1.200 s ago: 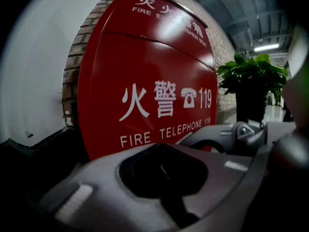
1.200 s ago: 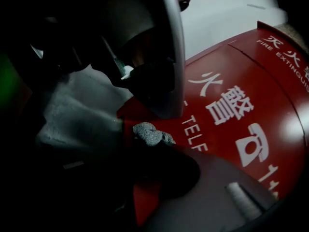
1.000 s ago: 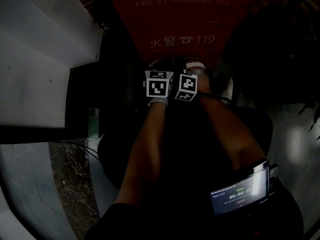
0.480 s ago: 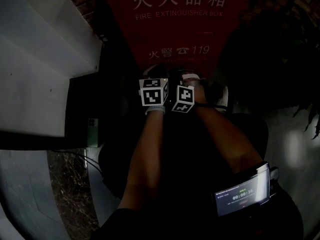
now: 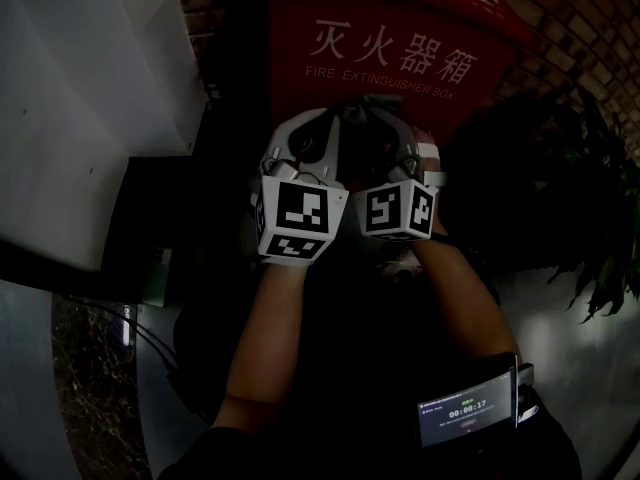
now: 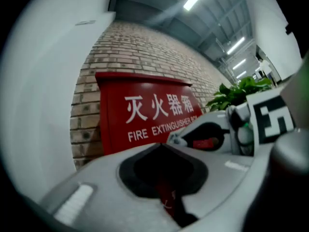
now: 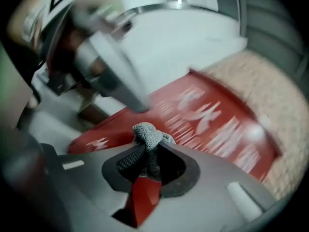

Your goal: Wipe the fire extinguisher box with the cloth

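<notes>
The red fire extinguisher box (image 5: 400, 58) with white lettering stands against a brick wall, straight ahead. Both grippers are held up side by side in front of its lower face. My left gripper (image 5: 303, 140) is shut with nothing between its jaws; in the left gripper view the box (image 6: 145, 115) fills the middle behind the left gripper (image 6: 162, 148). My right gripper (image 5: 388, 136) is shut on a bunched grey knit cloth (image 7: 147, 135), which pokes out past the jaws of the right gripper (image 7: 147, 149) toward the blurred box (image 7: 217, 120). In the dark head view the cloth is hidden.
A white pillar (image 5: 90, 98) stands close at the left. Brick wall (image 5: 590, 28) runs behind the box. A green potted plant (image 5: 590, 258) stands at the right. A small screen device (image 5: 468, 413) rides on the right forearm. Cables (image 5: 150, 343) lie on the floor at lower left.
Both grippers have risen and come closer to the head camera, in front of the box. The head view has tilted up, showing more of the box and brick wall.
</notes>
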A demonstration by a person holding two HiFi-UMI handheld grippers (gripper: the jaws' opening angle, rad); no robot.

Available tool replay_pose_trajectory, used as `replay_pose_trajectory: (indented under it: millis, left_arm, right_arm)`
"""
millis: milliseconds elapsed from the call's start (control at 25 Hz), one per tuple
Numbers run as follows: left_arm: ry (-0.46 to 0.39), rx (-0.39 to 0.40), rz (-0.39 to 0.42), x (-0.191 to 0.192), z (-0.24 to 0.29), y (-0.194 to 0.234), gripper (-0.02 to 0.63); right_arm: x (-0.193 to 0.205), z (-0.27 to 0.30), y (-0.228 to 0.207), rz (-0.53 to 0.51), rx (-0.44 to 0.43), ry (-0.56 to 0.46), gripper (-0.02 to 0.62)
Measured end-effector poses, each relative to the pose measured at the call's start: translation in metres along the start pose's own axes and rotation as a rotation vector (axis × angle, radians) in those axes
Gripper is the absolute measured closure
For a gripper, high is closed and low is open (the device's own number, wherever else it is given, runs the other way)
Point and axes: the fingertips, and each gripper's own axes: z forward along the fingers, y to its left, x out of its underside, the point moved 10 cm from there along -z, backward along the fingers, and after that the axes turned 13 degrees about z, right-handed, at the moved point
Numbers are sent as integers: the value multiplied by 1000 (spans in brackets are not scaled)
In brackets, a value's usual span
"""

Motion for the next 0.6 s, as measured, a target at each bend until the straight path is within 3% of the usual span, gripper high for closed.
replay_pose_trajectory:
  millis: [200, 320, 600]
  left_arm:
    - [-49, -47, -20, -39, -20, 34, 604]
    - [-43, -65, -15, -47, -29, 46, 604]
    - [-7, -102, -46, -34, -40, 69, 603]
  right_arm:
    - [-82, -7, -76, -63, 112, -133, 525]
    - [-115, 3, -99, -94, 122, -154, 525]
    - [-120, 22, -89, -94, 116, -156, 528]
